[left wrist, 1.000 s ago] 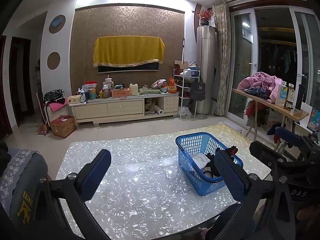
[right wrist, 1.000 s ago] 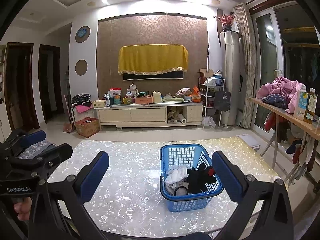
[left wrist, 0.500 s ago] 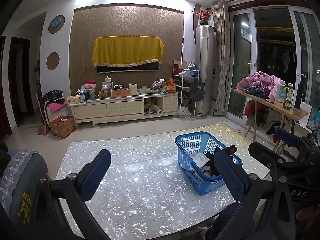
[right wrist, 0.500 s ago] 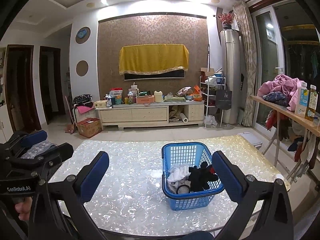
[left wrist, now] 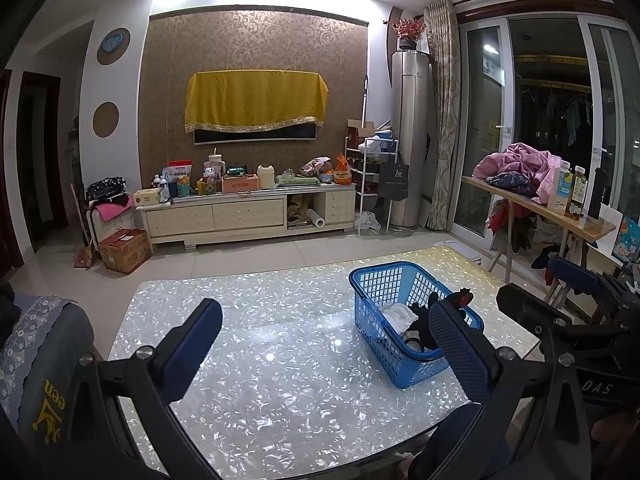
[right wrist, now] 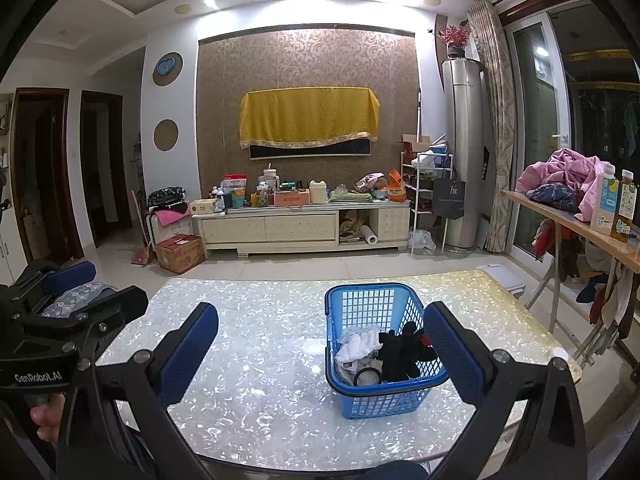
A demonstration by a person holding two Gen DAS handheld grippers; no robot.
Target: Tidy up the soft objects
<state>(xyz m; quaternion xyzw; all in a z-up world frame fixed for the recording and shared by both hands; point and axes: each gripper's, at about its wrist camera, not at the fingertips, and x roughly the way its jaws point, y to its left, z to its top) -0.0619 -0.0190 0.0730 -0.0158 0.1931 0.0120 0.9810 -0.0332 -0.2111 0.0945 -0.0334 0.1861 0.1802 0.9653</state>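
One blue basket (right wrist: 384, 396); two bottles (right wrist: 604, 204); one cardboard box (right wrist: 180, 252); two hand-held grippers (right wrist: 320, 350).

Both cameras look forward from the near edge of the table (left wrist: 280, 360), toward the far wall. The left view has the basket (left wrist: 384, 280) to its right; the right view has it straight ahead. Both share the table, the basket and the wall.

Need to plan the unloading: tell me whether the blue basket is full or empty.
Partly filled. The blue basket holds a white cloth and a black soft item, both lying below its rim.
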